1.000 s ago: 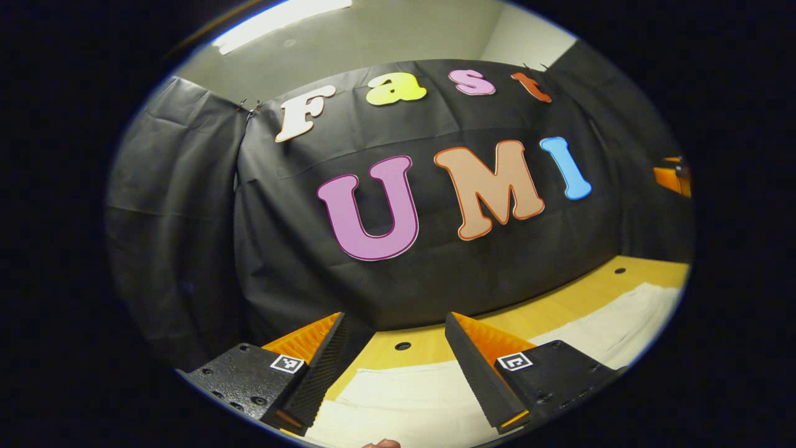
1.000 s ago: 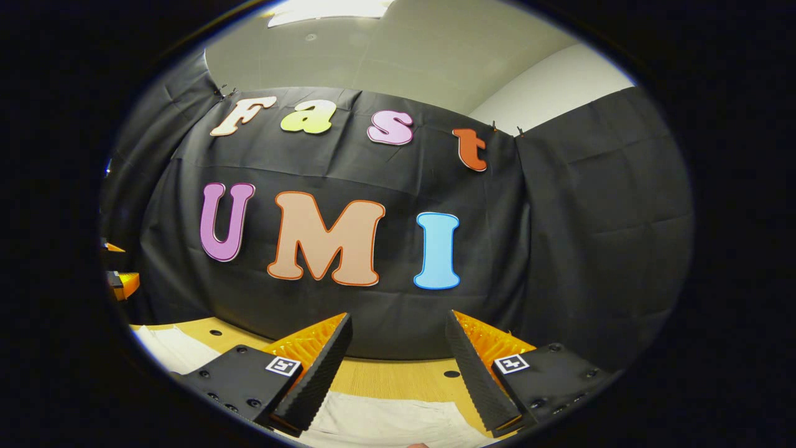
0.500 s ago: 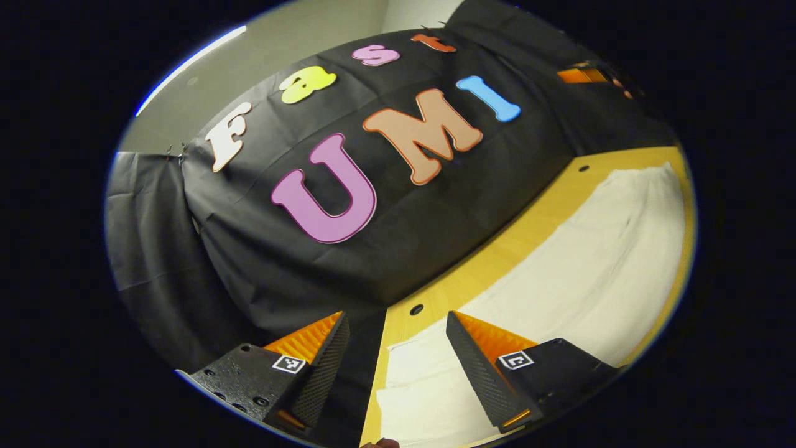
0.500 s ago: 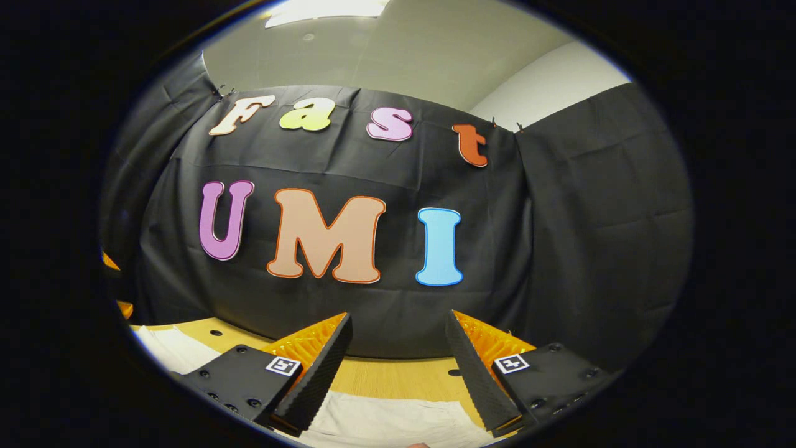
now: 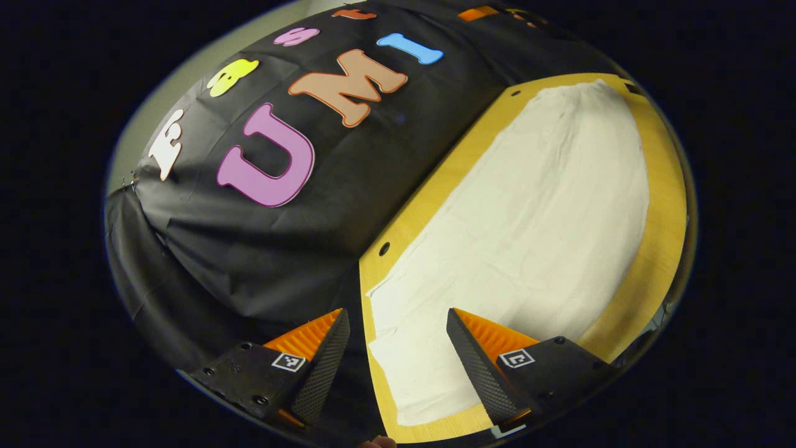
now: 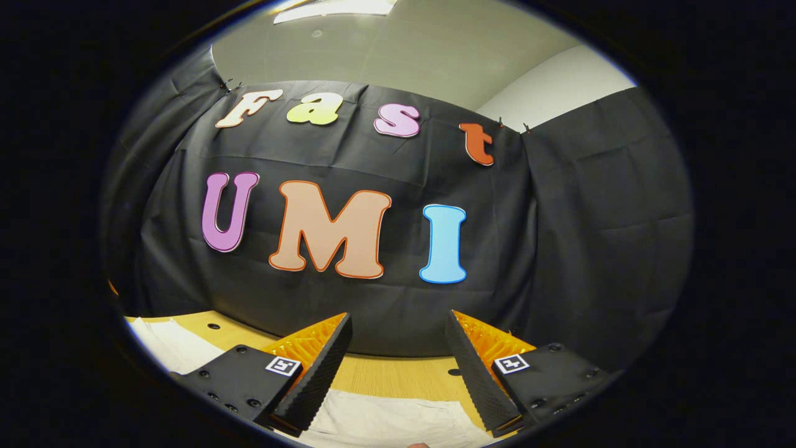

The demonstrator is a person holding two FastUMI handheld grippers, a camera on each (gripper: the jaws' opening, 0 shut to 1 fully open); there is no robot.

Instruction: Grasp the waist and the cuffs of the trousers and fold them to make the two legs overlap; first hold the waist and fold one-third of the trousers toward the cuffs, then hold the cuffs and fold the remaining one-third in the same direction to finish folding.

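Cream-white trousers [image 5: 528, 218] lie spread flat along a yellow wooden table [image 5: 659, 249], stretching away from my left gripper [image 5: 398, 367]. That gripper hangs open above the trousers' near end, its right finger over the cloth and its left finger past the table's edge. In the right gripper view, a strip of the trousers [image 6: 385, 423] lies under my right gripper [image 6: 398, 373], which is open and holds nothing. More of the white cloth [image 6: 161, 342] shows at the far left there.
The booth's black cloth wall [image 5: 298, 218] stands close behind the table's far edge. Small round holes [image 5: 384, 249] dot the tabletop [image 6: 398, 376] near that edge. An orange object [image 5: 479, 12] shows at the far end by the wall.
The left gripper has tilted and turned downward to the right, bringing the whole length of the trousers into its view. The right gripper has barely moved. Both stay open.
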